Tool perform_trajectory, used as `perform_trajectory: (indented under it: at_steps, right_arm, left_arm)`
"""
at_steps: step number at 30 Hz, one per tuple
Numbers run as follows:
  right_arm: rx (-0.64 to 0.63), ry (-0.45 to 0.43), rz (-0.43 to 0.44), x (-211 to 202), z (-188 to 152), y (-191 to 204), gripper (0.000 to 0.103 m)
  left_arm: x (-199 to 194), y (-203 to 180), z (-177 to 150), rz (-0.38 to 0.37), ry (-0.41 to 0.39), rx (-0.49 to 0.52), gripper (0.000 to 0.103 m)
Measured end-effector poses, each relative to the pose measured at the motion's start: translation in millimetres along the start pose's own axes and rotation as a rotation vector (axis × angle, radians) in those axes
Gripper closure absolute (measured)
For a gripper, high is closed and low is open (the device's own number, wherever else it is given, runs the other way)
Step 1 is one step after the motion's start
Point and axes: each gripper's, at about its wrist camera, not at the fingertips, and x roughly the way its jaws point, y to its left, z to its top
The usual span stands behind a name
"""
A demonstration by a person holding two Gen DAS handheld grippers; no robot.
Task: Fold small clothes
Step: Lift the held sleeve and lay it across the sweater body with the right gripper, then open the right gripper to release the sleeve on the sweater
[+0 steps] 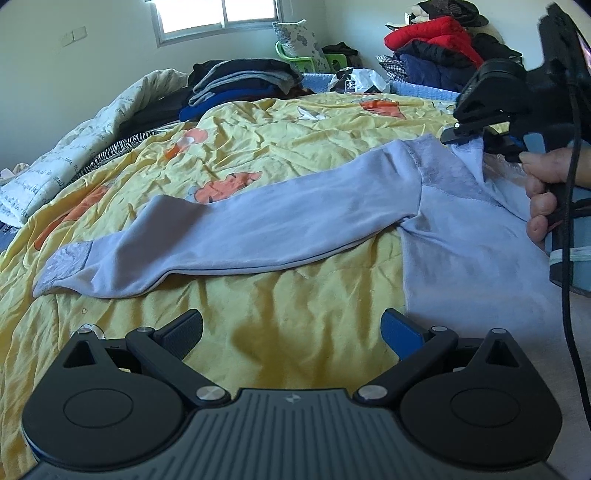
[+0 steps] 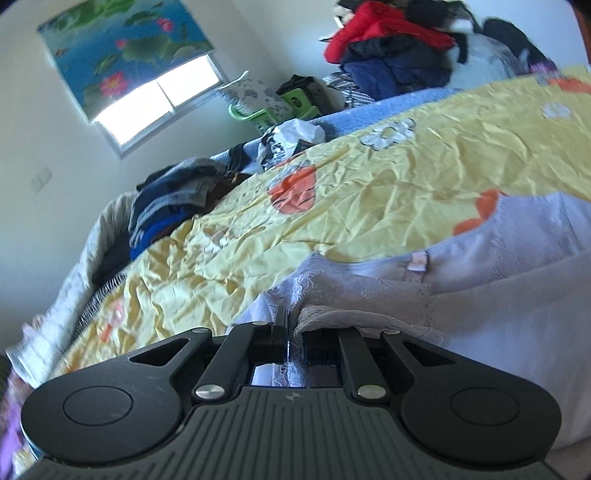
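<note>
1. On the bed (image 1: 280, 339), a lilac top (image 1: 280, 225) lies spread, sleeve outstretched.
2. Right hand-held gripper (image 2: 291, 332) is clamped on its lace collar; the small pink label is unreadable.
3. Left hand-held gripper (image 1: 291, 332) stands apart, empty.

A bedroom in a home, with laundry sorted on the bed.

A wide bed (image 1: 295, 350) fills the room, covered by a creased yellow sheet (image 1: 258, 147) with orange cartoon prints. A white quilt (image 1: 74, 140) lies bunched along its left edge. A stack of folded dark clothes (image 1: 240, 85) sits near the far left corner, and a loose heap (image 1: 436, 48) with a red jacket rises at the far right corner. A patterned pillow (image 1: 299, 40) leans on a green plastic chair (image 1: 306, 61) behind the bed. A window (image 2: 159, 107) in the plain wall carries a roller blind (image 2: 122, 48) printed with lotus flowers, and a wall switch (image 1: 74, 36) sits beside it.
</note>
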Motion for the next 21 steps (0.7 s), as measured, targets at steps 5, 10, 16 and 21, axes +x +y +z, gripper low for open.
perform_trajectory:
  at_steps: [5,10,16,21]
  right_arm:
    - [-0.08,0.017,-0.021,10.9,-0.2,15.4,0.088]
    - [-0.045,0.128,0.036,28.6,-3.5,20.4,0.048]
    - [-0.039,0.173,0.21,25.7,-5.7,33.6,0.043]
    - [0.017,0.183,0.334,21.3,-0.6,35.4,0.036]
  left_arm:
    - [0.4,2.5,0.1,0.006,0.002,-0.005,0.0]
    - [0.1,5.1,-0.5,0.011,0.002,-0.006,0.0]
    - [-0.1,7.2,-0.8,0.013,0.002,-0.012,0.0]
    - [-0.9,8.0,-1.1,0.011,0.003,-0.014,0.0]
